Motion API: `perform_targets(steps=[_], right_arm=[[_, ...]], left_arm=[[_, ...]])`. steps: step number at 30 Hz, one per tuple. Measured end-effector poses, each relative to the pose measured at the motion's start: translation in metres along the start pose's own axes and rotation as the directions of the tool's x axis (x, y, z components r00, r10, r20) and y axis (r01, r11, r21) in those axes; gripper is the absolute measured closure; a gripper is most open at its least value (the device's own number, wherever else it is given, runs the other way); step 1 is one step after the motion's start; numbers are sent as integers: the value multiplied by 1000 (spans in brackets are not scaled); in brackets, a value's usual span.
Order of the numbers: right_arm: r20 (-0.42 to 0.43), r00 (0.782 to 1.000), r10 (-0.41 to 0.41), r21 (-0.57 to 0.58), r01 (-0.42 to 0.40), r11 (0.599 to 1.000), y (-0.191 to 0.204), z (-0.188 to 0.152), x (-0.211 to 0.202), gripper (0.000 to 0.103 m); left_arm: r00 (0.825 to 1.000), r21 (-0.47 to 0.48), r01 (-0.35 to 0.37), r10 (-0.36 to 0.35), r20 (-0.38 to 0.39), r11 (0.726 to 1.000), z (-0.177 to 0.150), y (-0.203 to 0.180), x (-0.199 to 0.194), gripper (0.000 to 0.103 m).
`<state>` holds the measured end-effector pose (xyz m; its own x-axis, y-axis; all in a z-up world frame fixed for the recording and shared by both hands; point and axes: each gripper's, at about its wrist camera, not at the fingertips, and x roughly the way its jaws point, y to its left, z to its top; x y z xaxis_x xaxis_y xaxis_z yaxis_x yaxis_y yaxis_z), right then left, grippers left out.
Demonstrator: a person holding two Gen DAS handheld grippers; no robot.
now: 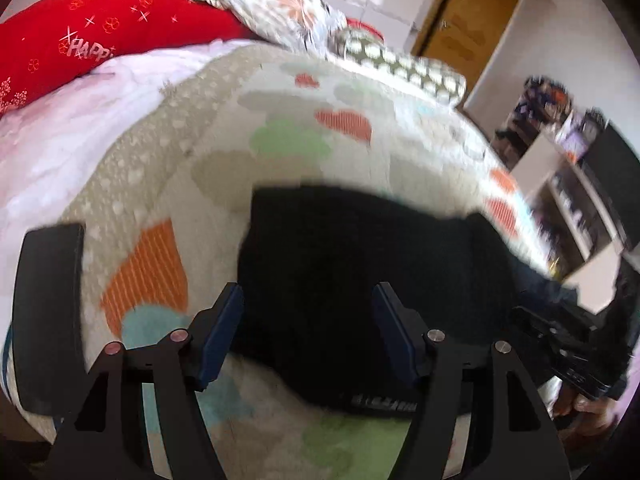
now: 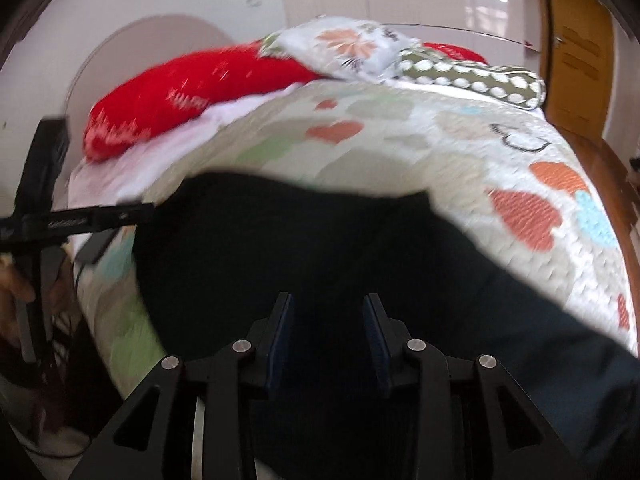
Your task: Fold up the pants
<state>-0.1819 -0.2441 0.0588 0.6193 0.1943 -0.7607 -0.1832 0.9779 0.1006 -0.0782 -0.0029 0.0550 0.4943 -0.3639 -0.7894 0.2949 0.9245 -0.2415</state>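
In the left wrist view, a red pillow (image 1: pixel 100 36) with white lettering lies at the upper left of the frame, and a flowered pillow (image 1: pixel 280 12) leans on it near the top centre, with a green-and-white dotted cushion (image 1: pixel 408 68) just to its right. Below them spreads the bed's quilt (image 1: pixel 160 152), pale with orange, green and blue hearts. The black pants (image 1: pixel 360 248) lie on the quilt in the lower middle of the frame, folded into a broad dark block. The left tongs (image 1: pixel 307 334) hang over the pants' near edge at the bottom centre, released, their blue pads (image 1: pixel 222 332) apart with nothing pressed between them. At the far right, shelves (image 1: pixel 572 184) stand by a yellow-brown door (image 1: pixel 472 16), all blurred. In the right wrist view, the other gripper's black frame (image 2: pixel 48 220) shows at the left edge, with a hand (image 2: pixel 16 292) partly seen under it. The red pillow (image 2: pixel 192 88) sits at the upper left, the flowered pillow (image 2: pixel 340 44) and dotted cushion (image 2: pixel 472 72) along the top. The pants (image 2: pixel 300 248) fill the middle and lower part of the frame and run off toward the lower right over the quilt (image 2: pixel 460 136). The right tongs (image 2: pixel 328 340) sit at the bottom centre above the dark cloth, released too, with a narrower gap than the left pair; the pads (image 2: pixel 280 336) grasp no fabric.
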Motion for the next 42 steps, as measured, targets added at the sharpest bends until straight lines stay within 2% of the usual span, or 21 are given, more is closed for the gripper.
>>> perform_targets(steps=[3,4,6,8,9,13,17,19,21,23,25,29,31,36,38,42], right_arm=[[-29,1000,-6,13,6,1000,6,-22,4,61],[-15,1000,-5,29,5,1000,6,-29,2,61],[3,1000,12,37,-12,999,6,-39,-8,61],[7,999,35,72,-36,997,-4,-43,-22,61],[22,1000,21,104,-23,994,-13,-45,-32,60],[73,986,-153,244,131,961,-66,-68,-87,57],[77,946,-316,384,264,885,-115,-96,-131,56],[73,932,-356,417,296,859,-134,-102,-139,55],[68,930,-360,441,296,848,-149,-106,-138,55],[-2,928,-372,455,332,826,-163,-112,-129,56],[-71,911,-407,423,397,814,-167,-121,-120,56],[-38,921,-389,448,363,817,-168,-132,-128,56],[-14,918,-396,460,358,813,-168,-131,-140,56],[94,922,-374,417,305,856,-151,-110,-157,49],[90,931,-354,411,289,865,-150,-105,-149,49],[25,941,-337,426,295,856,-160,-112,-128,48]], left_arm=[[994,40,-96,97,-41,995,-16,-1,16,35],[995,35,-96,97,-37,995,-20,2,17,31],[996,-3,-73,73,-42,997,-20,9,15,31],[996,-10,-81,80,-42,997,-19,8,9,31],[996,-6,-90,90,-29,996,-18,7,3,31],[994,11,-91,90,69,996,-13,-6,-28,31],[991,28,-49,45,125,998,-5,-24,-45,29],[993,58,-16,9,120,998,-2,-39,-43,28],[995,101,3,-12,95,995,-1,-60,-32,28],[997,136,19,-30,74,991,-2,-76,-25,28],[997,172,45,-55,54,984,-5,-96,-17,28],[997,245,76,-81,14,966,-12,-132,-3,28],[996,283,87,-88,-8,955,-13,-150,6,28],[993,338,118,-113,-36,934,-12,-186,22,28],[991,360,131,-124,-41,924,-13,-200,25,28],[989,419,145,-139,-45,896,-15,-228,27,28]])
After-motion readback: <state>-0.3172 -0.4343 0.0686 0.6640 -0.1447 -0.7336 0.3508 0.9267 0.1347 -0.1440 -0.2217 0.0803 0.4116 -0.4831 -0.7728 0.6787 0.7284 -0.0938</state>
